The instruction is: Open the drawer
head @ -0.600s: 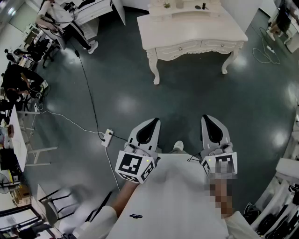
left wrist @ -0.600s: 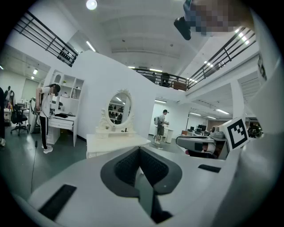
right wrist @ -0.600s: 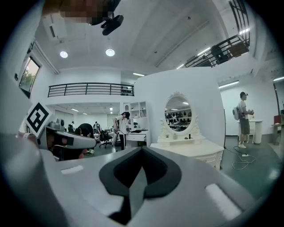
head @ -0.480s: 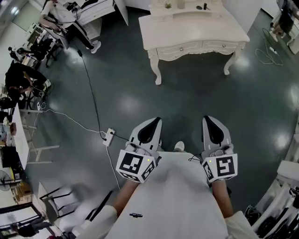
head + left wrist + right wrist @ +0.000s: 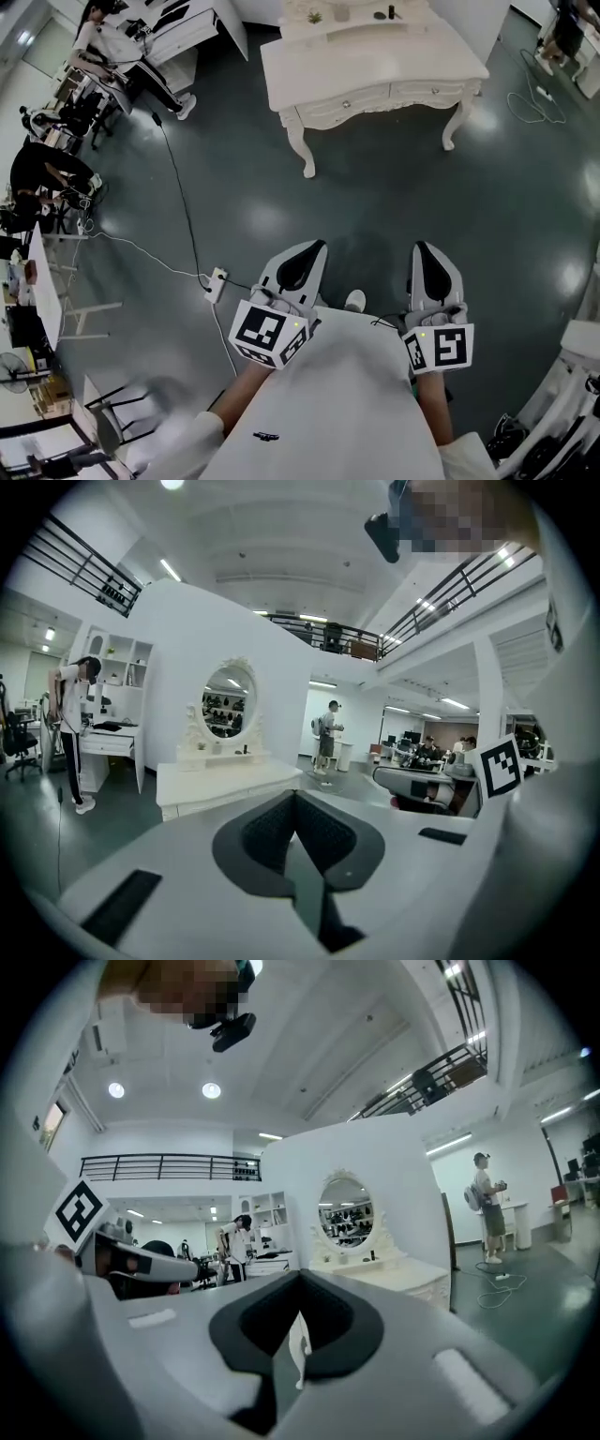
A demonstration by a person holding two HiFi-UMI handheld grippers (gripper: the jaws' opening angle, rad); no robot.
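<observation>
Left gripper (image 5: 302, 259) and right gripper (image 5: 431, 262) sit at lower centre, jaws together and holding nothing, as half a second ago. Only the white dressing table (image 5: 375, 52) has slid slightly up and left at the frame's top. Its drawer (image 5: 417, 92) remains well apart from them, so the approach seems barely begun.

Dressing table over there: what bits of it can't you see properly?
- Head view: the dressing table has its back cut off by the top edge, and the small items on it are too small to name.
- Left gripper view: the left gripper hides the table's legs.
</observation>
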